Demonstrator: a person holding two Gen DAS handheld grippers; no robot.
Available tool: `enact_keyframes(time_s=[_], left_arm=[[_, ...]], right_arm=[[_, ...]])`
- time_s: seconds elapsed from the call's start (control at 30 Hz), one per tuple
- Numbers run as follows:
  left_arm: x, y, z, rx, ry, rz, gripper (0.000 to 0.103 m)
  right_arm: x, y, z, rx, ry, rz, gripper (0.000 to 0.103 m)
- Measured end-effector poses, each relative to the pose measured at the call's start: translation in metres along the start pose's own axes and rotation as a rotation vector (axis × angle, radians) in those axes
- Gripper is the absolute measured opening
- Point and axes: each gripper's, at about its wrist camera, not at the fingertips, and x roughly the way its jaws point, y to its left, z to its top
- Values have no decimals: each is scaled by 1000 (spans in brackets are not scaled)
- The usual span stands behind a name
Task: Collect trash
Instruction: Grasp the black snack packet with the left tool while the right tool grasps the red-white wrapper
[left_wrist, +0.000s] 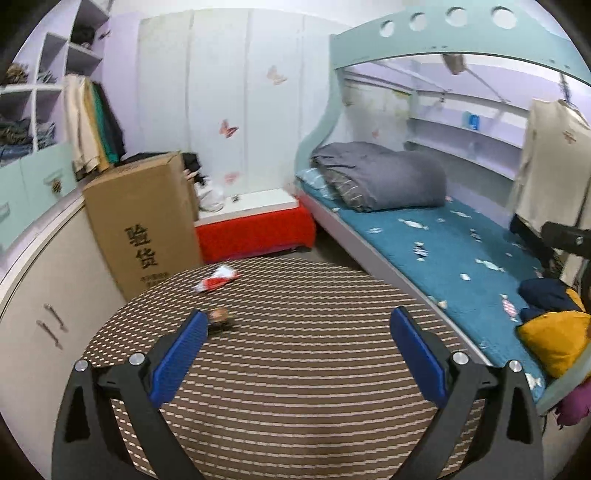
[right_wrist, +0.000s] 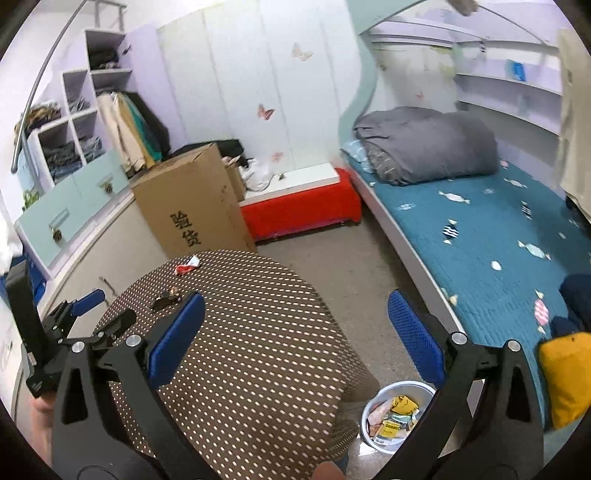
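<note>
Bedroom, round patterned surface (left_wrist: 295, 369) beside a bed (left_wrist: 443, 251): red-white wrapper (left_wrist: 218, 279) at its far edge, small dark wrapper (left_wrist: 221, 320) just beyond the left gripper (left_wrist: 299, 354), right gripper (right_wrist: 295, 338) above, both fingers spread wide and empty, bin (right_wrist: 373, 435) of trash on the floor.

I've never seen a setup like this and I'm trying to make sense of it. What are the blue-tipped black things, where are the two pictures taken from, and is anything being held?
They are two hand-held grippers with a camera on each, looking along its fingers. One picture is from the left gripper, the other from the right gripper; both are open and hold nothing. Below them is a round table with a patterned cloth. On it lie a red and white wrapper and a small dark wrapper. In the right view, a bucket on the floor already holds trash.
</note>
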Motion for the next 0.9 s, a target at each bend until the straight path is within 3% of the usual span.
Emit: enact_keyframes(time_s=[0.13, 0.3, 0.5, 0.57, 0.6, 0.63, 0.7, 0.8, 0.9], left_arm=[[34, 52, -9, -10, 51, 77, 97], [99, 101, -20, 50, 161, 138, 97], [158, 112, -21, 180, 255, 76, 97], [169, 114, -22, 186, 275, 39, 75], [173, 120, -22, 140, 298, -39, 54], [174, 125, -22, 107, 304, -61, 39], [171, 137, -21, 57, 303, -58, 28], [162, 161, -24, -54, 297, -34, 27], [153, 189, -27, -163, 282, 39, 27]], right_arm=[[41, 26, 7, -30, 49, 35, 97], [112, 61, 10, -70, 133, 82, 97], [195, 97, 12, -98, 223, 101, 97], [218, 106, 14, -94, 247, 108, 97], [225, 112, 13, -92, 255, 112, 97], [239, 121, 13, -92, 268, 121, 97], [257, 135, 12, -100, 286, 131, 97], [285, 163, 10, -126, 314, 148, 97], [309, 187, 7, -145, 328, 158, 97]])
